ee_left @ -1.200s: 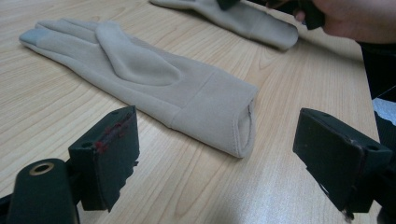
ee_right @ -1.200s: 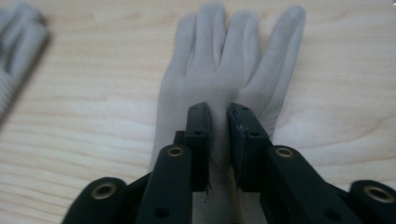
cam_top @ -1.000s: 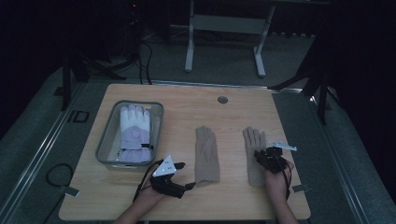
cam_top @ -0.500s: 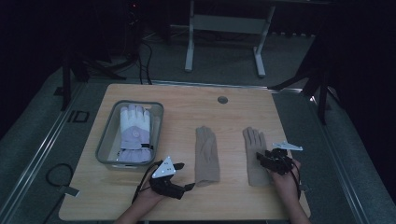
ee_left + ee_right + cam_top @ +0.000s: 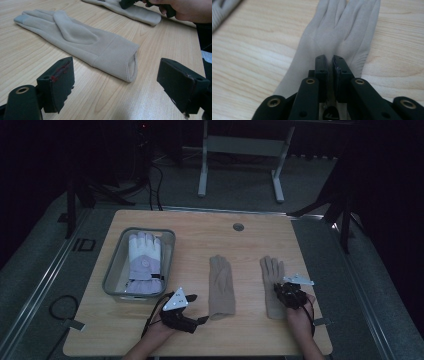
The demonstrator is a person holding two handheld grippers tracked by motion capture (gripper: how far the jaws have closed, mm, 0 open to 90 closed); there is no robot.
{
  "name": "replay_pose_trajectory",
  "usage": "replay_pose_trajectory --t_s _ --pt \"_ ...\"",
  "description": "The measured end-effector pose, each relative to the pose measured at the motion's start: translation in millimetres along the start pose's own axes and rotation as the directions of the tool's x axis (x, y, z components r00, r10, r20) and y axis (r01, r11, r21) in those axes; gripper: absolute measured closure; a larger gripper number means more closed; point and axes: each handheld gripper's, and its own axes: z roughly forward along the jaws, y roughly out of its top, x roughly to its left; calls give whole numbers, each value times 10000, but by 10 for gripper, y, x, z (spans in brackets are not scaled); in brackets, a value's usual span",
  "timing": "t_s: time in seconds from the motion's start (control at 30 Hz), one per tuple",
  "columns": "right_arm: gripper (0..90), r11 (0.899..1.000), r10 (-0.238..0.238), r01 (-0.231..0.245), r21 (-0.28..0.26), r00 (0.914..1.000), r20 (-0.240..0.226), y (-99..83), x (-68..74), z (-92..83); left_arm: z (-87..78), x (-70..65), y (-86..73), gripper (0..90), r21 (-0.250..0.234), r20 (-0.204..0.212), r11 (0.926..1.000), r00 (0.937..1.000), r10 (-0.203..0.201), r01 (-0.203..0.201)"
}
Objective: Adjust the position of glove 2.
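Two beige gloves lie flat on the wooden table. My left gripper rests at the front edge, open, its jaws on either side of the middle glove's cuff without touching it. In the left gripper view the cuff lies just ahead of that gripper. My right gripper sits on the right glove. Its jaws have just been closing, and in the right gripper view it stands shut, pinching a fold of that glove at the palm.
A grey tray at the left holds a white and lilac padded glove. A round cable hole sits near the table's far edge. A metal stand is on the floor beyond the table.
The right hand has shifted slightly over the right glove. The left hand and both gloves lie where they were.
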Motion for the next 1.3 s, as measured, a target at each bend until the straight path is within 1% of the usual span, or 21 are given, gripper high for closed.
replay_pose_trajectory --t_s 0.1,0.17,0.33,0.37,0.4,0.43,0.47,0.57,0.6,0.63,0.7,0.8,0.9,0.93,1.0,1.07,1.13,1.3 --pt "837 9996 206 -206 -174 9998 6 56 40 -43 2 7 -3 144 -15 -1 10000 10000 -47 47" --pt "838 9993 227 -223 -308 9997 128 123 80 -83 4 7 -3 144 -5 -2 10000 10000 -46 46" --pt "838 9958 675 -669 -631 9977 78 297 140 -156 0 4 -3 144 1 4 10000 10000 -37 37" --pt "838 9951 695 -683 -721 9975 144 326 160 -166 0 4 -2 144 5 9 10000 10000 -22 22" --pt "838 9951 615 -594 -786 9978 239 362 192 -175 -1 4 -2 144 3 6 10000 10000 -18 18" --pt "838 9951 615 -594 -786 9978 239 362 192 -175 -1 4 -2 144 3 6 10000 10000 -18 18" --pt "838 9948 513 -480 -893 9981 345 414 249 -183 -1 5 -1 144 -9 12 10000 10000 -31 31" --pt "838 9941 485 -461 -986 9986 222 489 326 -204 -1 5 -2 144 1 16 10000 10000 -13 13" --pt "838 9941 485 -461 -986 9986 222 489 326 -204 -1 6 -2 144 -8 19 10000 10000 -36 36" --pt "838 9925 574 -566 -1082 9983 43 559 394 -232 -1 8 -2 144 -4 11 10000 10000 -27 27" --pt "838 9913 535 -536 -1203 9986 -36 617 461 -254 -1 9 -3 144 -18 15 10000 10000 -49 49" --pt "838 9886 613 -647 -1358 9977 -287 711 598 -283 -2 9 -2 144 -4 16 10000 10000 -18 18" --pt "838 9860 661 -741 -1492 9961 -578 789 760 -290 -1 5 -5 144 -13 14 10000 10000 17 -17" --pt "838 9861 621 -716 -1499 9958 -675 815 835 -284 -1 5 -5 144 -13 14 10000 10000 17 -17" --pt "838 9853 697 -824 -1497 9937 -879 836 939 -272 -3 2 -5 144 -12 18 10000 10000 29 -29" --pt "838 9856 670 -814 -1481 9928 -997 849 1054 -243 -7 2 -4 144 -32 27 10000 10000 32 -32" --pt "838 9863 771 -935 -1357 9896 -1214 848 1173 -197 -11 2 -3 144 -32 13 10000 10000 51 -51" --pt "837 9891 701 -881 -1178 9864 -1485 812 1405 -97 -29 -6 4 144 -238 -88 9996 9999 120 -122"
